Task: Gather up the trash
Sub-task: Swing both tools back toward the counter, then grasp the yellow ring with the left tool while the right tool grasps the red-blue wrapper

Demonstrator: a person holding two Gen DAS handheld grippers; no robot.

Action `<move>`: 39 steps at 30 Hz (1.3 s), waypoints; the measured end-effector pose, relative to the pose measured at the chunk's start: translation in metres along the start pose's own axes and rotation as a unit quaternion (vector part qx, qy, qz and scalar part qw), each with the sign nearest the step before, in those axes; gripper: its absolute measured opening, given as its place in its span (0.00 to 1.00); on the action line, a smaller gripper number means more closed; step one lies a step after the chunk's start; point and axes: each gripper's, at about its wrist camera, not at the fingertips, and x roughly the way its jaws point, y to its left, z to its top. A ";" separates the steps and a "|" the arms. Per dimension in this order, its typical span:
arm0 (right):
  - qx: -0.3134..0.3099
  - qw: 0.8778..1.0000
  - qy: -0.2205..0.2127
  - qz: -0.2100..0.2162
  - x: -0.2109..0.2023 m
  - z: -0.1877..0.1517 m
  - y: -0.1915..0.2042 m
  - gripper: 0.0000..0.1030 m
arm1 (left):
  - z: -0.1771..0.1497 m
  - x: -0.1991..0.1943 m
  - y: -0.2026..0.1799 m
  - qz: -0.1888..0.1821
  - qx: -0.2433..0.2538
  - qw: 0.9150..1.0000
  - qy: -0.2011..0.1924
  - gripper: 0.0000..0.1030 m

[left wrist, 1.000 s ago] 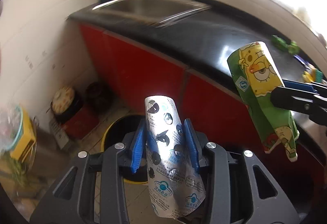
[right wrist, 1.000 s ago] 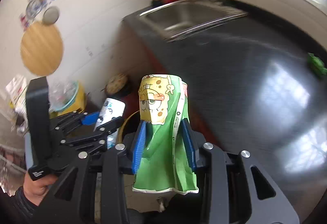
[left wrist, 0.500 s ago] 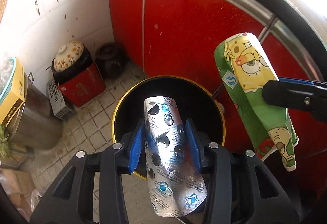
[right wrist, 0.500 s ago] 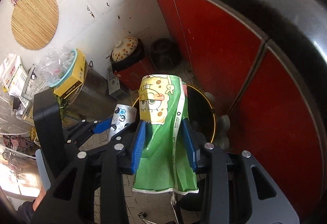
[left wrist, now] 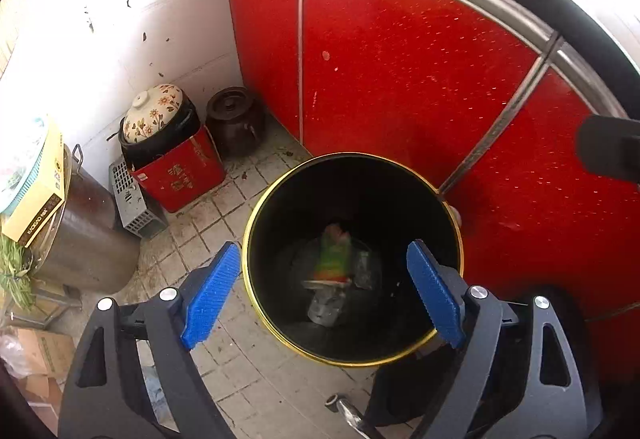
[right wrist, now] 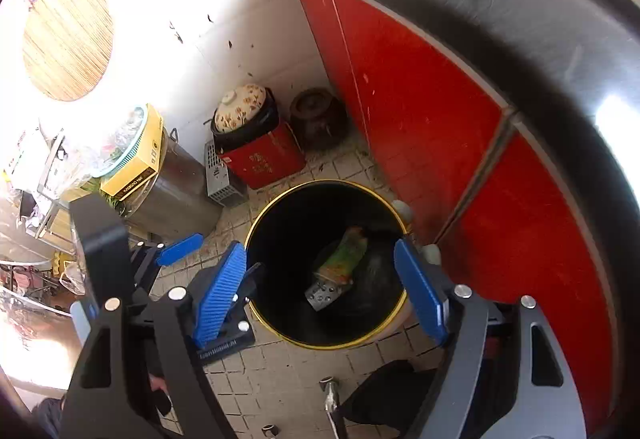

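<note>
A black trash bin with a yellow rim (left wrist: 256, 215) (right wrist: 260, 215) stands on the tiled floor by the red cabinets. Inside it lie the green cartoon snack packet (left wrist: 334, 255) (right wrist: 346, 253) and the silver wrapper (left wrist: 326, 305) (right wrist: 322, 295). My left gripper (left wrist: 322, 293) is open and empty above the bin; it also shows in the right wrist view (right wrist: 176, 245). My right gripper (right wrist: 320, 293) is open and empty above the bin. A dark part of it shows at the right edge of the left wrist view (left wrist: 608, 147).
Red cabinet doors (left wrist: 400, 59) stand close behind the bin. A red box with a flowered pot (left wrist: 172, 155), a dark jar (left wrist: 234, 119), a metal drum (left wrist: 84, 235) with a yellow box (left wrist: 38, 199) on it sit to the left.
Both grippers have opened over the bin. The silver wrapper and the green packet have dropped from them into the bin.
</note>
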 end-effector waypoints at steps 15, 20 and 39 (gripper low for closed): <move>0.162 0.943 -0.211 -0.198 -0.336 -0.141 -0.173 0.84 | 0.050 -0.174 -0.231 -0.185 0.183 0.959 -0.112 0.88; 0.255 0.890 -0.243 -0.288 -0.424 -0.231 -0.246 0.85 | 0.038 -0.200 -0.352 -0.273 0.269 0.919 -0.091 0.88; 0.308 0.874 -0.173 -0.334 -0.438 -0.271 -0.413 0.85 | 0.029 -0.153 -0.551 -0.260 0.388 0.883 -0.048 0.88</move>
